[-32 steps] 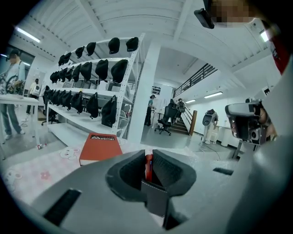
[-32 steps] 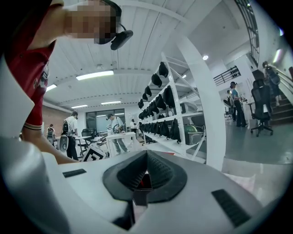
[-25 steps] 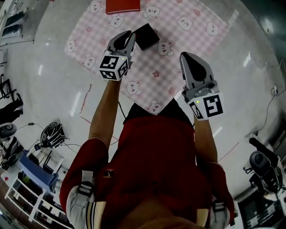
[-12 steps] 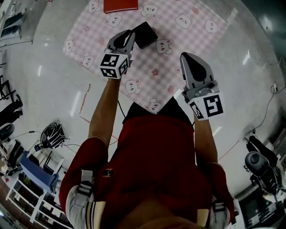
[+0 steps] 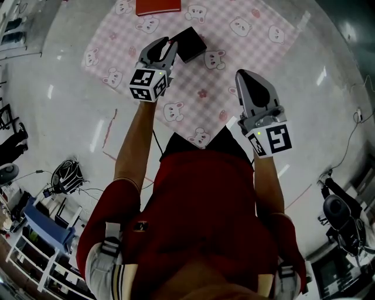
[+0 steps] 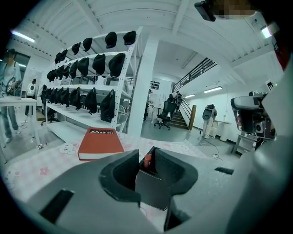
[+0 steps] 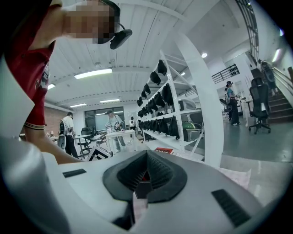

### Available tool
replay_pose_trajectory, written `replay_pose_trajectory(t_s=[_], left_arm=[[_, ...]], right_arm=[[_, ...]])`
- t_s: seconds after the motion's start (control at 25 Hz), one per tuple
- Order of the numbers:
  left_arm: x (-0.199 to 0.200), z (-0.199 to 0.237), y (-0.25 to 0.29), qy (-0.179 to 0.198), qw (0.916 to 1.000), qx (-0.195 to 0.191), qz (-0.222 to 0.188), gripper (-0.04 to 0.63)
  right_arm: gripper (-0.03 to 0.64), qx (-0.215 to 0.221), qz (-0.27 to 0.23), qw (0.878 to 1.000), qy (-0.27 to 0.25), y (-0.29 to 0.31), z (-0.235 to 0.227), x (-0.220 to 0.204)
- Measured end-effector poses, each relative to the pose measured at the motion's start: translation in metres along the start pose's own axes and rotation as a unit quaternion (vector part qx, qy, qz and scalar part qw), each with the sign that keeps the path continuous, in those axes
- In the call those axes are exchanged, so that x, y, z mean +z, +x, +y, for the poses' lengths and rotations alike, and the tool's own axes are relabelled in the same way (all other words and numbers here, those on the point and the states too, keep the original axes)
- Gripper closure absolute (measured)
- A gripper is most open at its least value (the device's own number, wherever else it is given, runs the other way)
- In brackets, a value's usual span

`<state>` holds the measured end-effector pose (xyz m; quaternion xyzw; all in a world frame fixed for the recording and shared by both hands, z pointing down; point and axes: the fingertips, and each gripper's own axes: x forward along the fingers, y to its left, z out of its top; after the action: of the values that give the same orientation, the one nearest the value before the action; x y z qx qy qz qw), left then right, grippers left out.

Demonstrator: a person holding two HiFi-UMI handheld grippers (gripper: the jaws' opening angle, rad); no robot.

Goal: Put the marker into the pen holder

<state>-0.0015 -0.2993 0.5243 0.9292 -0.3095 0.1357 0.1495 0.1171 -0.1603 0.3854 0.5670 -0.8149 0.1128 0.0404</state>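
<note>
A black pen holder stands on a pink checked mat. In the left gripper view the pen holder shows through the gap between the jaws, with a red marker standing upright in it. My left gripper is open just left of the holder, and nothing is held between its fingers. My right gripper hangs shut over the mat's right part, well apart from the holder. In the right gripper view its jaws meet, with only a sliver of the holder showing past them.
A red book lies on the mat beyond the holder, also seen as the red book. White shelving with dark bags stands behind. Cables and gear sit on the glossy floor at the left.
My left gripper has shifted very slightly to the left and farther out, staying open beside the holder. The right gripper has not moved.
</note>
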Motion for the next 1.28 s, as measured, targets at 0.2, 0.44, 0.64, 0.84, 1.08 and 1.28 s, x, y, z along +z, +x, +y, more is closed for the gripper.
replay_pose_trajectory(t_s=[0.2,0.44,0.64,0.84,1.08,1.28], left_arm=[[0.011,-0.004,-0.008,0.01,0.9999,0.004,-0.013,0.502],[0.039,-0.015,-0.027,0.018,0.9985,0.013,-0.049,0.502],[0.057,-0.032,-0.047,0.019,0.9972,0.018,-0.071,0.502],[0.073,-0.052,-0.072,0.014,0.9951,0.02,-0.096,0.506],[0.095,-0.087,-0.102,0.019,0.9912,0.009,-0.131,0.549],[0.11,-0.11,-0.126,0.027,0.9873,0.011,-0.156,0.58]], right_arm=[[0.618,0.004,-0.005,1.0,0.0,0.0,0.002,0.002],[0.618,0.011,-0.015,1.0,0.0,-0.001,0.006,0.008],[0.618,0.022,-0.025,0.999,-0.001,-0.003,0.012,0.015],[0.618,0.035,-0.036,0.999,-0.004,-0.007,0.023,0.023],[0.618,0.047,-0.05,0.998,-0.006,-0.016,0.034,0.03],[0.618,0.061,-0.063,0.996,-0.005,-0.025,0.044,0.035]])
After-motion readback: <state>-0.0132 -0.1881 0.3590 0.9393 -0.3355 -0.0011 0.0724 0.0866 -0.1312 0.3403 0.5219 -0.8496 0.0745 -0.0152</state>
